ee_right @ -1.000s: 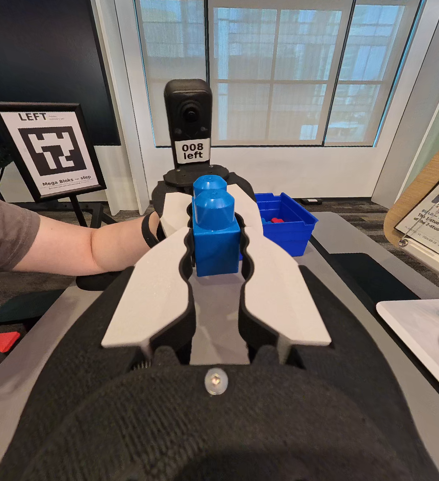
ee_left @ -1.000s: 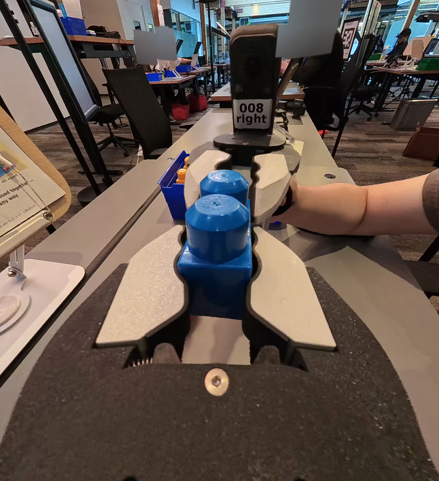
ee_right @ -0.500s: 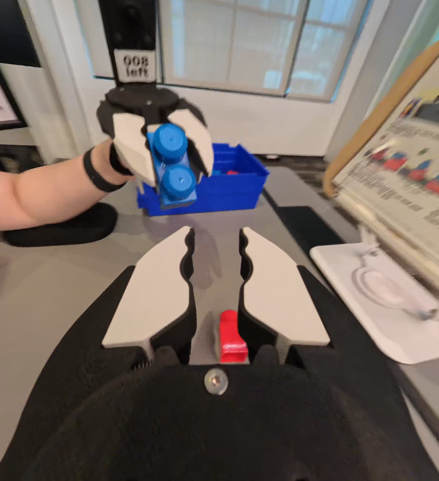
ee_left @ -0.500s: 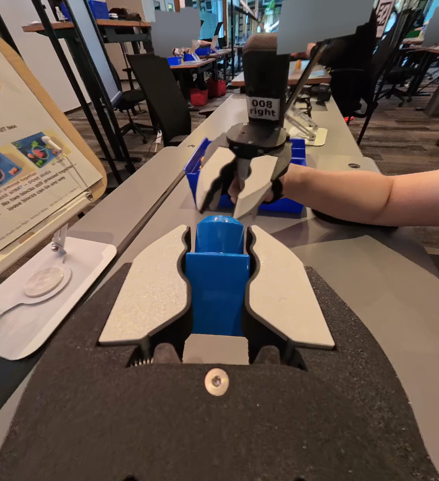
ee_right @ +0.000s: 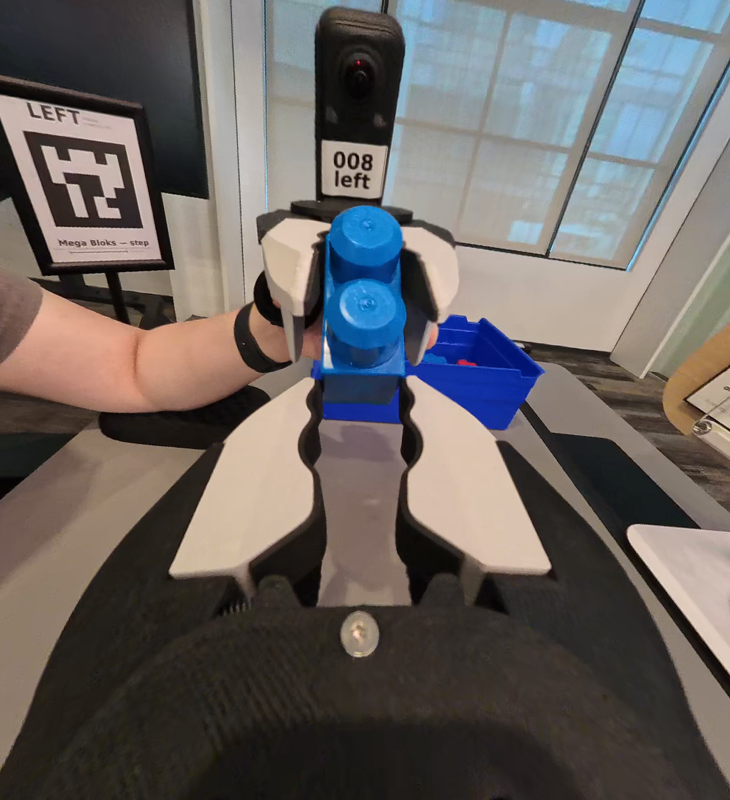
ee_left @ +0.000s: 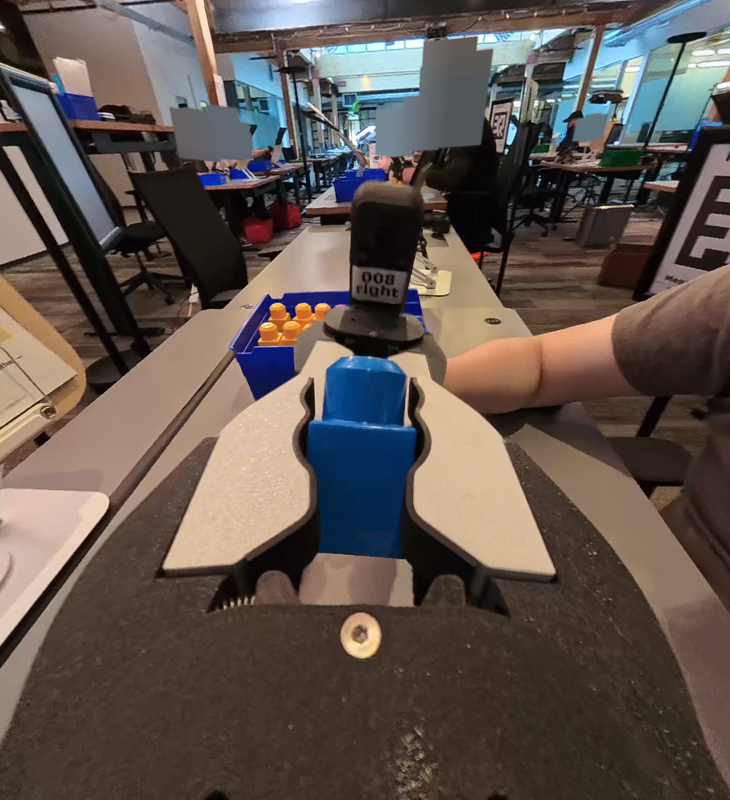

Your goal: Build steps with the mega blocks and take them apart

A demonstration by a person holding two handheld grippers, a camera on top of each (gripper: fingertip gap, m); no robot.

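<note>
Up close, left gripper clamped on a blue two-stud block, right gripper jaws apart just beside the block's end, blue bin behind it.

One blue block; two bins; two hand-held grippers.

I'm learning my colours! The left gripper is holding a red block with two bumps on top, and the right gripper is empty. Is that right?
Almost. The block is blue, not red; the right wrist view shows it best. The rest holds: it has two bumps on top, the left gripper is holding it, and the right gripper is empty.
</note>
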